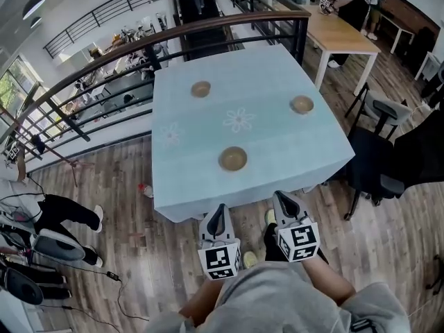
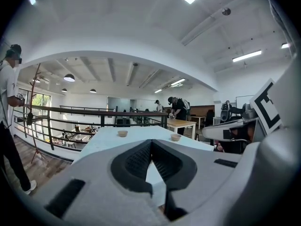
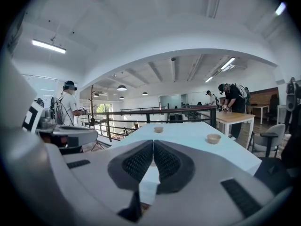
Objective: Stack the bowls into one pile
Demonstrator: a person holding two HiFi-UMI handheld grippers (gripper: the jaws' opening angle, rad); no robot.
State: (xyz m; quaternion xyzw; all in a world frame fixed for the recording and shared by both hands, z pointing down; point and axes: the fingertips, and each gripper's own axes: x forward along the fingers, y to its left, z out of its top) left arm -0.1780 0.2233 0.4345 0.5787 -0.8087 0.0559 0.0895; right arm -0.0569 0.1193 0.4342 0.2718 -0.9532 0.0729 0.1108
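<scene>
Waiting just short of the near edge of the cloth-covered table (image 1: 277, 151), the left gripper (image 1: 219, 211) and the right gripper (image 1: 283, 201) are both clenched on nothing, pads meeting at the tips. Three small brown bowls stand well apart, none stacked: the near bowl (image 1: 232, 158) by the middle of the near edge, the far bowl (image 1: 200, 89) toward the far left corner, and the right-hand bowl (image 1: 302, 104) close to the right edge. They look shallow, rigid and light, likely smooth enough to slip. The rim seems the best hold, one jaw inside and one outside, lifted level so that the cloth does not drag.
</scene>
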